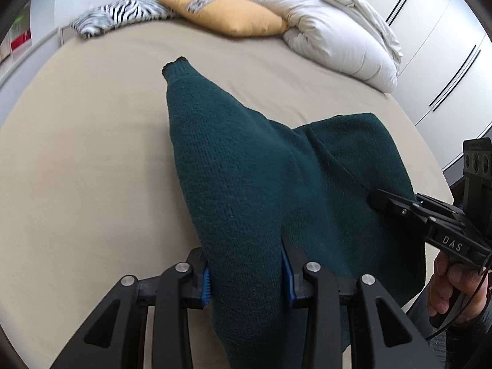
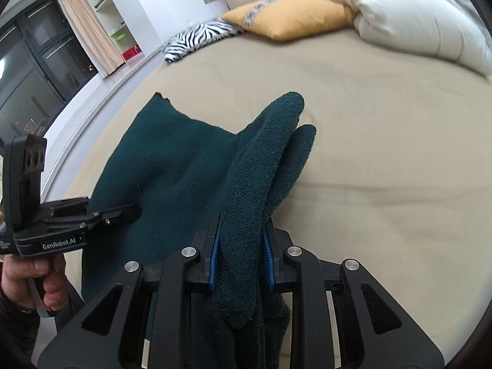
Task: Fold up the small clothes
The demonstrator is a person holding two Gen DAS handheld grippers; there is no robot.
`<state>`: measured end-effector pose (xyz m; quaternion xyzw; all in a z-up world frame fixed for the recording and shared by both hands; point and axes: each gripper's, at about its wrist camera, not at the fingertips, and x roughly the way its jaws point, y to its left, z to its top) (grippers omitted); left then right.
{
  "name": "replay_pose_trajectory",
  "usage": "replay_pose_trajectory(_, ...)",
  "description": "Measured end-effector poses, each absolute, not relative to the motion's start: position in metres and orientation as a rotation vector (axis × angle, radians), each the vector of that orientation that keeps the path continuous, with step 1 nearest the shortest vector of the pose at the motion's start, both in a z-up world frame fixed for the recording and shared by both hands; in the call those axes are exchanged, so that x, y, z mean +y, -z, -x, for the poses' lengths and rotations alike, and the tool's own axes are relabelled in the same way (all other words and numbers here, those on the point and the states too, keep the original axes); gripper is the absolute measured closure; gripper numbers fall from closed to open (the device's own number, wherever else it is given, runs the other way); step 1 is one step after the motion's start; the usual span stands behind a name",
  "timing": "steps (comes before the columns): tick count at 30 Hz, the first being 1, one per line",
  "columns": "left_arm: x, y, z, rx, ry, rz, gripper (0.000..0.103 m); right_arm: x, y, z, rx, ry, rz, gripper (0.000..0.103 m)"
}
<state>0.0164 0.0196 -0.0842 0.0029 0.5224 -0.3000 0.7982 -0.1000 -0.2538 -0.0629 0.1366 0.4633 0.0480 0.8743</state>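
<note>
A dark green knitted sweater point(image 1: 246, 166) lies partly on the beige bed sheet point(image 1: 77, 153) and is lifted at two places near the bed's front edge. One sleeve stretches away across the sheet, its cuff pointing towards the pillows.

The left gripper point(image 1: 246, 279) pinches a thick bunch of the sweater between its blue pads, the knit filling the gap between the two fingers. The right gripper point(image 2: 241, 261) clamps a folded ridge of the same sweater, with the fabric rising in two rounded humps beyond its fingertips. Each gripper shows in the other's view, its tip against the green cloth, held by a hand point(image 2: 40, 279) on a black handle.

At the head of the bed, well apart from the sweater, lie a zebra-striped cushion point(image 1: 120, 15), a yellow pillow point(image 1: 227, 15) and a bundled white duvet point(image 1: 335, 30). White wardrobe doors point(image 1: 439, 49) stand to the right of the bed.
</note>
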Motion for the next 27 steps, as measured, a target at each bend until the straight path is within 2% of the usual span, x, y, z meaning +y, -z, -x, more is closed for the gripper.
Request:
replay_pose_trajectory(4,0.023,0.115,-0.022,1.154,0.625,0.015,0.060,-0.263,0.096,0.087,1.027,-0.074,-0.290,0.082)
replay_pose_trajectory(7,0.030,0.124,-0.030,1.172,0.647,0.075,0.053,-0.283,0.130,0.085,1.054,-0.089,-0.443,0.079)
replay_pose_trajectory(12,0.027,0.128,-0.032,1.148,0.665,0.064,0.044,-0.290,0.142,0.089,1.005,-0.131,-0.521,0.077)
replay_pose_trajectory(14,0.036,0.131,-0.037,1.165,0.674,0.130,0.044,-0.300,0.149,0.089,0.999,-0.160,-0.604,0.074)
replay_pose_trajectory(19,0.048,0.112,-0.024,1.126,0.631,0.103,0.042,-0.314,0.129,0.107,0.949,-0.114,-0.679,0.066)
replay_pose_trajectory(27,0.030,0.062,-0.016,0.979,0.621,0.105,0.043,-0.334,0.082,0.085,0.817,-0.162,-0.745,0.066)
